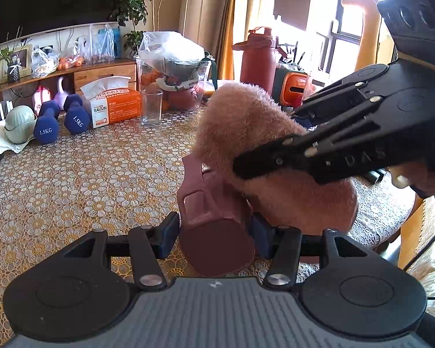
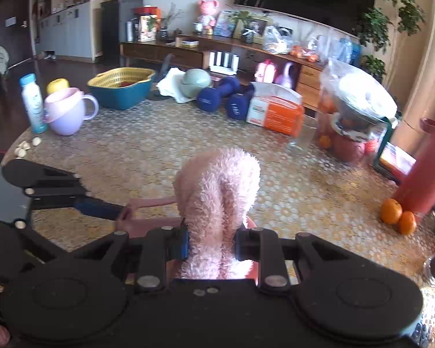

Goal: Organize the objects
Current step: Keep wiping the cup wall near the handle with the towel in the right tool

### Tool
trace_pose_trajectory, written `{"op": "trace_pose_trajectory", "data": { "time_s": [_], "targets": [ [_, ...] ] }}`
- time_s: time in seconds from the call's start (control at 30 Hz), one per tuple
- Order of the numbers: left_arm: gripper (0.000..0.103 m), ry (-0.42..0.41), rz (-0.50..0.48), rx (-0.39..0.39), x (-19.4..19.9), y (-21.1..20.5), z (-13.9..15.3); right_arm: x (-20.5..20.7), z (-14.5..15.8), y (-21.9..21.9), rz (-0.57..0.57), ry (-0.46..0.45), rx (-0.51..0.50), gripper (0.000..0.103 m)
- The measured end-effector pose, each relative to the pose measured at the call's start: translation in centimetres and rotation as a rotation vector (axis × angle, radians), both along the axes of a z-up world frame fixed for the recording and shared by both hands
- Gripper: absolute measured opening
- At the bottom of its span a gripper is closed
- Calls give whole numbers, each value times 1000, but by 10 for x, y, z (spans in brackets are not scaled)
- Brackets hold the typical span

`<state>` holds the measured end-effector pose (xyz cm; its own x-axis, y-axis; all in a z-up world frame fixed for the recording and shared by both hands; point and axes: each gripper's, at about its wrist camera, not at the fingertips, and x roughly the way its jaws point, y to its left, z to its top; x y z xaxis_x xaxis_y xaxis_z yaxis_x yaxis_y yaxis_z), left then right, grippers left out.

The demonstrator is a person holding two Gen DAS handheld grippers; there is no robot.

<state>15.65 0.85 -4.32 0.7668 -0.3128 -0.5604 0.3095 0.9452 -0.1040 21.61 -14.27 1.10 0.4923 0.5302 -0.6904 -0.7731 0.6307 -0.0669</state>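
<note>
A dusty-pink mug [image 1: 217,249] lies on its side over the patterned tablecloth [image 1: 87,174], its base towards the left wrist camera. My left gripper [image 1: 216,229] is shut on it, one blue pad on each side of its body. A fluffy pink plush cloth [image 1: 240,121] bulges out at the mug's far end. My right gripper [image 1: 266,142] comes in from the right and is shut on that plush. In the right wrist view the plush [image 2: 217,182] rises between the right gripper's [image 2: 211,243] pads, and the mug [image 2: 150,203] shows only as pink parts behind it.
Blue dumbbells [image 1: 46,127], an orange tissue box [image 1: 113,104], a clear glass [image 1: 151,107] and a red bottle [image 1: 258,58] stand at the back. A lilac cup [image 2: 66,113], a white bottle [image 2: 33,104] and a yellow-and-teal basket [image 2: 121,87] sit far left. Two tangerines [image 2: 397,214] lie right.
</note>
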Motion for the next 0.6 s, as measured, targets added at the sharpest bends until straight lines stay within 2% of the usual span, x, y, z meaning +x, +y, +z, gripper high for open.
{"op": "trace_pose_trajectory", "data": {
  "time_s": [0.1,0.17,0.6],
  "targets": [
    [53,5,-6,16,0,-2,0,-16,-3,15,83,13,-14,25],
    [53,3,-8,30,-2,-4,-2,-20,-8,21,93,6,-37,26],
    [52,-29,-22,51,-6,-10,0,14,-28,1,-53,6,-76,26]
  ]
}}
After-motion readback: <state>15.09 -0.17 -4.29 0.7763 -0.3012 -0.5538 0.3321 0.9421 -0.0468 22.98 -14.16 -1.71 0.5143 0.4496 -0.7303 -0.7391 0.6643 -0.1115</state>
